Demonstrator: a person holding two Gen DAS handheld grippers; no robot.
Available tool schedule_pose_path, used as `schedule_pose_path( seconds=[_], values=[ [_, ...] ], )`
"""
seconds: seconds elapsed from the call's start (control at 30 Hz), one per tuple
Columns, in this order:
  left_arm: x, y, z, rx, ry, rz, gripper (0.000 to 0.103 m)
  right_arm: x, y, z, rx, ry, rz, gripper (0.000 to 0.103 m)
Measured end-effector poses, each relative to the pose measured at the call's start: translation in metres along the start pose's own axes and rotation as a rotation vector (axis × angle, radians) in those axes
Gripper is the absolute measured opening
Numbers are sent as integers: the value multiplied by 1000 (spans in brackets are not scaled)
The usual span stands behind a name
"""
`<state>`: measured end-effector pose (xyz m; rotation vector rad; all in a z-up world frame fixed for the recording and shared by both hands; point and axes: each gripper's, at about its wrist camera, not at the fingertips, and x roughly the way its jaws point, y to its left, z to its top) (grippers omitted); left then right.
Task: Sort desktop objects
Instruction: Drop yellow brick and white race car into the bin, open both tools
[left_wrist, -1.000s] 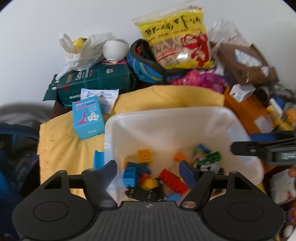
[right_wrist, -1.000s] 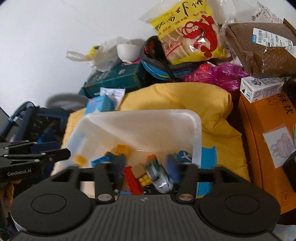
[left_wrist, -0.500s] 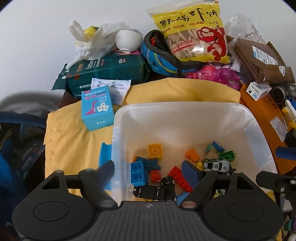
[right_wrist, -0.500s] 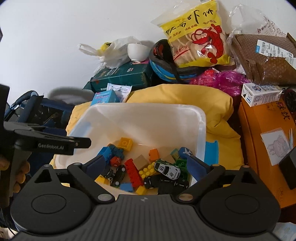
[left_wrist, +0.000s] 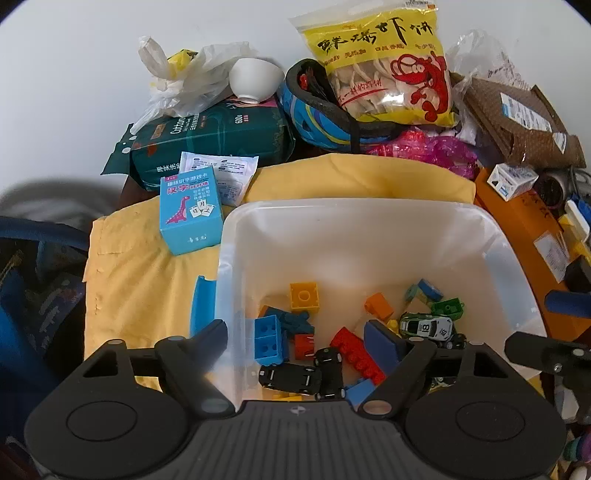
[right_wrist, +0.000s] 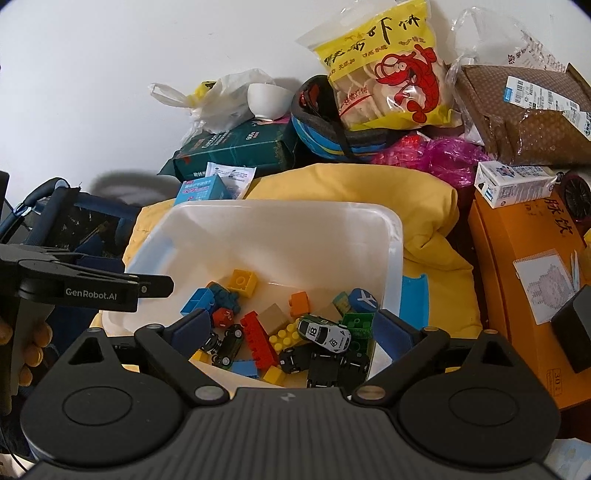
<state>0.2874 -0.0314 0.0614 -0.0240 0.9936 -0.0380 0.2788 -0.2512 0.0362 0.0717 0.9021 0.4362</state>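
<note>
A translucent white bin (left_wrist: 369, 221) (right_wrist: 391, 236) sits on a yellow cloth and holds several toy bricks and toy cars, among them a white race car (left_wrist: 428, 326) (right_wrist: 325, 334) and a red brick (left_wrist: 358, 354) (right_wrist: 258, 338). My left gripper (left_wrist: 299, 339) is open and empty, its fingers straddling the bin's left wall. My right gripper (right_wrist: 295, 328) is open and empty above the bin's near end. A blue track piece (left_wrist: 202, 308) (right_wrist: 413, 301) lies beside the bin. A blue card box (left_wrist: 190, 212) (right_wrist: 201, 190) stands on the cloth.
Behind the bin are a green tissue pack (left_wrist: 210, 138), a white bowl (left_wrist: 253, 79), a blue helmet (left_wrist: 325, 118), a yellow shrimp-cracker bag (left_wrist: 384, 70) and a brown parcel (right_wrist: 524, 118). An orange box (right_wrist: 524, 280) lies to the right. The left gripper's side (right_wrist: 85, 286) shows in the right wrist view.
Both grippers have pulled back and up from the bin. The right gripper opened wide, and the white race car it was around now lies among the bricks.
</note>
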Motion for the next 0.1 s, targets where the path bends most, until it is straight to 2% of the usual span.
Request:
schedule_pose_path(
  seconds=[0.1],
  values=[
    [1, 0, -1, -5, -3, 6, 87, 0, 0, -1, 1, 1, -1, 98]
  ],
)
